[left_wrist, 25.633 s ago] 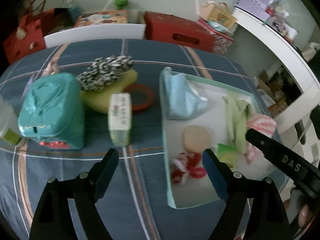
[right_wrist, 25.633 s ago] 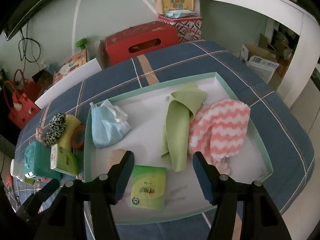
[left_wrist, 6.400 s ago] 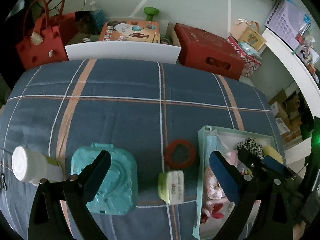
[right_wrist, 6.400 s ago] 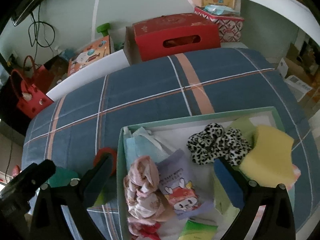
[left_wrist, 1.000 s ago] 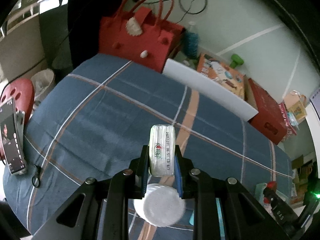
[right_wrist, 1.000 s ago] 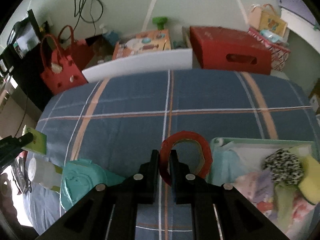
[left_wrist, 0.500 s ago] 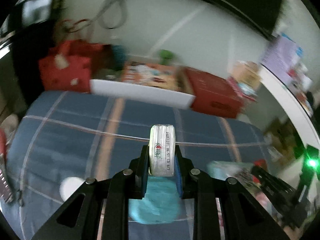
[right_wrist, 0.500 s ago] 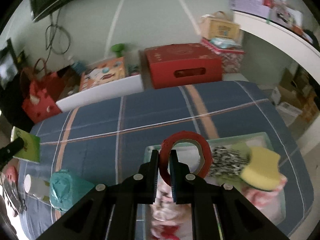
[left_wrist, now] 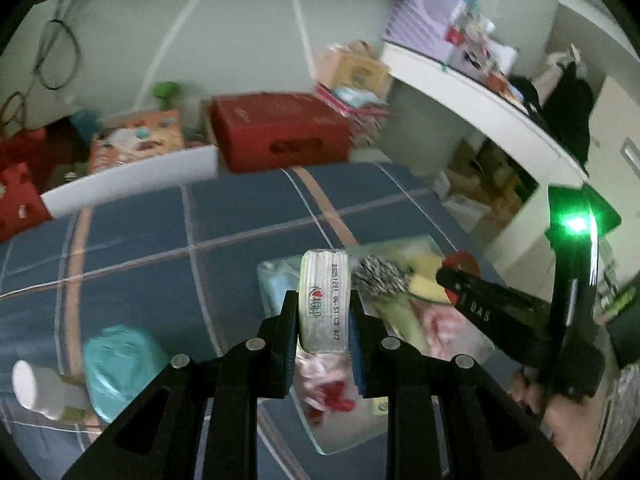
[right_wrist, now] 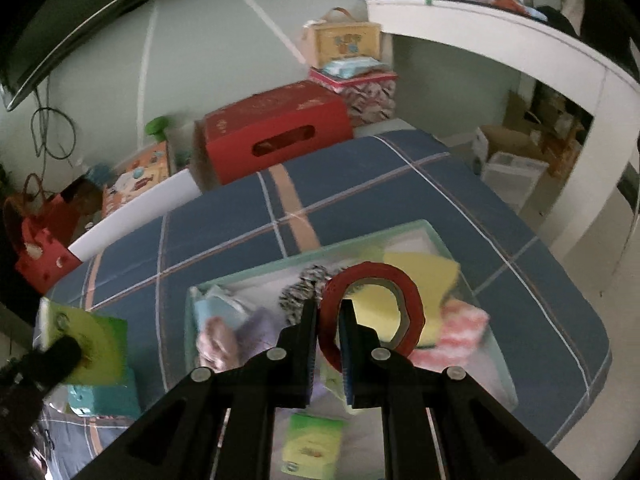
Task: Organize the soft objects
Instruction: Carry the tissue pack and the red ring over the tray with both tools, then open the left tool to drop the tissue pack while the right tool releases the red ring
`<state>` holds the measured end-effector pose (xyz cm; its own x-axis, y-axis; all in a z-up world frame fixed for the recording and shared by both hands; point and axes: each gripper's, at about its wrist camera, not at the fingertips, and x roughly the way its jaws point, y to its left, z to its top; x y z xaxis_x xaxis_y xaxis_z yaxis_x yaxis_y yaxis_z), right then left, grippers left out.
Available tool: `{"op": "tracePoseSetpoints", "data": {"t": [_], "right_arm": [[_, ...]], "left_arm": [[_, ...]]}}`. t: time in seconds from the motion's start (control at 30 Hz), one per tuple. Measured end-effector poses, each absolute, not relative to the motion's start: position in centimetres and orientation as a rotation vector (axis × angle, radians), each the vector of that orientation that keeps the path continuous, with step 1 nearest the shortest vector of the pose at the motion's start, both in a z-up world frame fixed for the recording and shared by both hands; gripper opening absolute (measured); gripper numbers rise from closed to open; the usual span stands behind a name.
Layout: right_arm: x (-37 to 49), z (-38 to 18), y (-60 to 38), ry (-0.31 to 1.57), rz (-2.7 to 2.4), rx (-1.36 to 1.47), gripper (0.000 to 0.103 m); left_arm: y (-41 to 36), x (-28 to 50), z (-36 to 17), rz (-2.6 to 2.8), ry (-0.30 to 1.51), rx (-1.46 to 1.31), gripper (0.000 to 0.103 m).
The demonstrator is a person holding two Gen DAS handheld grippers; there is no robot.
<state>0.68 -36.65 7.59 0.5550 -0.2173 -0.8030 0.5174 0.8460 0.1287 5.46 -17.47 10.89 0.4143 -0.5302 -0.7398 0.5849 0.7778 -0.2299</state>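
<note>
dim, motion-blurred, fisheye-warped edges

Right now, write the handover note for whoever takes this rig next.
Left gripper: shut on the tissue pack, carried above the tray's near-left part.
Right gripper: shut on the red tape ring, held over the tray.
In the tray: yellow sponge, spotted scrunchie, pink striped cloth, blue mask, other soft bits.
On the bedspread: teal pouch, white bottle.
Left: set down both held items; pouch and bottle undecided.
</note>
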Motion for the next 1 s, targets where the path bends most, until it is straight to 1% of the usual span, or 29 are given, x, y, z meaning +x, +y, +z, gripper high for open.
{"op": "tracePoseSetpoints", "data": {"t": [0.13, 0.5, 0.87, 1.0], "right_arm": [[0.0, 6.2, -37.4, 0.918, -0.428, 0.397, 0.012], [0.7, 3.9, -36.9, 0.985, -0.381, 0.382, 0.012], [1.5, 1.8, -36.7, 1.046, -0.371, 0.375, 0.012], [1.8, 0.7, -36.5, 1.074, -0.362, 0.377, 0.012]], "left_arm": [[-19.5, 4.6, 9.2, -0.730, 0.962, 0.103, 0.023], [-21.5, 3.7, 5.6, -0.766, 1.073, 0.136, 0.023], [-21.4, 5.5, 1.4, -0.780, 1.208, 0.048, 0.024], [-20.9, 6.0, 0.4, -0.773, 1.245, -0.002, 0.026]]}}
